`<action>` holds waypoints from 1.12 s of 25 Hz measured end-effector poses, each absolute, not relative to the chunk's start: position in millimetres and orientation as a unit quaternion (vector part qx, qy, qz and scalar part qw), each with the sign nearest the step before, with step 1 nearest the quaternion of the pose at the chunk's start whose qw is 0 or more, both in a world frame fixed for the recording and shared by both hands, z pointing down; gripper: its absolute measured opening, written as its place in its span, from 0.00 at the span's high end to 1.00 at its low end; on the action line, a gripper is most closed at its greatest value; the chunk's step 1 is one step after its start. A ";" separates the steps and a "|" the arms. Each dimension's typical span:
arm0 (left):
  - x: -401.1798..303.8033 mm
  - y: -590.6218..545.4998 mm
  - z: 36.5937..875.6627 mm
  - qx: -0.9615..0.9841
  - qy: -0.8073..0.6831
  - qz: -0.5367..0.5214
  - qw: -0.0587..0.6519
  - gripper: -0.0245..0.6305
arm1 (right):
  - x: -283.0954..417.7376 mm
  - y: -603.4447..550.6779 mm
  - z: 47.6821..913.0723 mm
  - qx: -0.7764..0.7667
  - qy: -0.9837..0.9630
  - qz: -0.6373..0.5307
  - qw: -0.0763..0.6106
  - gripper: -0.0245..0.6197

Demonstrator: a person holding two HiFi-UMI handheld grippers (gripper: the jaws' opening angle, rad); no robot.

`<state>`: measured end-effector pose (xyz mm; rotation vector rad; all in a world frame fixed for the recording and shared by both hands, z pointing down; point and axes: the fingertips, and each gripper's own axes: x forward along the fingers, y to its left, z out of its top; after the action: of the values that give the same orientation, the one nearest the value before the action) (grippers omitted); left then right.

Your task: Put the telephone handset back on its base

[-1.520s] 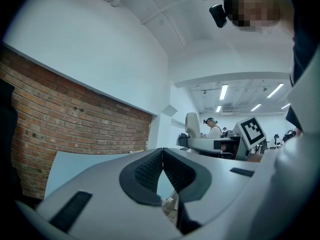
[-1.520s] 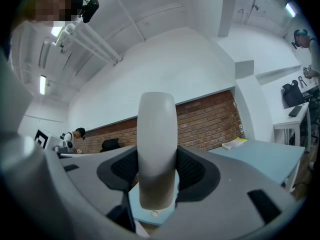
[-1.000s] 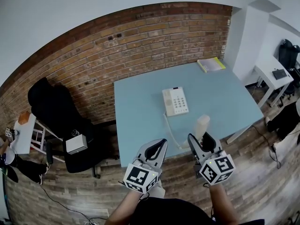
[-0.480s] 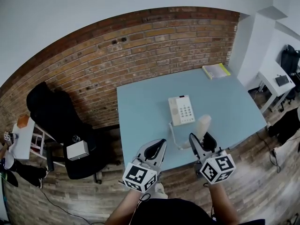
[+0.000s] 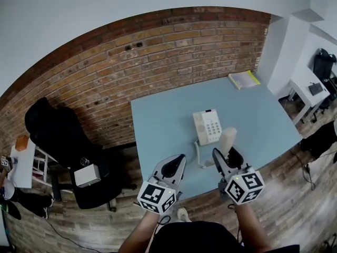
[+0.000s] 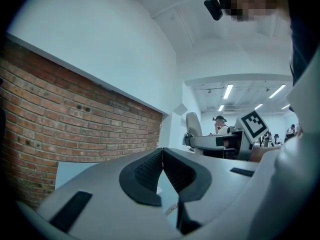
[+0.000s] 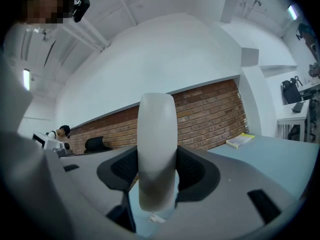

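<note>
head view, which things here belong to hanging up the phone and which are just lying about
Job: handset, shut in the right hand-held gripper; telephone base; cord.
Not part of it: yellow book; black chair; left hand-held gripper, shut, empty.

Bright even light; fisheye-warped edges

brick wall (image 5: 158, 51) | wood flr (image 5: 295, 215) | blue tbl (image 5: 163, 123) — blk chair (image 5: 55, 133) beside
</note>
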<state>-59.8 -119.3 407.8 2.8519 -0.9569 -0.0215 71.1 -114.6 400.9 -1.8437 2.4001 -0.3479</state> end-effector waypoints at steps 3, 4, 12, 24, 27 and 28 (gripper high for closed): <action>-65.6 -130.0 411.0 0.948 -0.310 -0.007 0.069 0.95 | 64.4 -123.9 403.4 -0.610 0.783 -0.115 0.044 0.62; -67.6 -133.7 411.7 0.949 -0.308 -0.008 0.070 0.95 | 62.7 -127.2 403.8 -0.611 0.782 -0.114 0.043 0.61; -80.8 -155.1 420.3 0.951 -0.299 -0.010 0.079 0.95 | 52.6 -144.8 411.2 -0.621 0.774 -0.117 0.041 0.61; -93.9 -172.4 426.3 0.945 -0.308 -0.027 0.107 0.95 | 50.6 -166.3 413.1 -0.622 0.774 -0.115 0.032 0.62; -88.6 -175.8 427.0 0.944 -0.310 -0.024 0.107 0.95 | 53.3 -171.2 413.5 -0.618 0.777 -0.117 0.033 0.61; -86.0 -176.9 426.5 0.944 -0.310 -0.024 0.107 0.95 | 55.2 -173.1 413.6 -0.617 0.777 -0.118 0.034 0.61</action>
<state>-86.0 -176.9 426.5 2.7808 -0.9142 -0.0692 55.2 -173.1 413.6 -1.8980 2.3909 -0.3626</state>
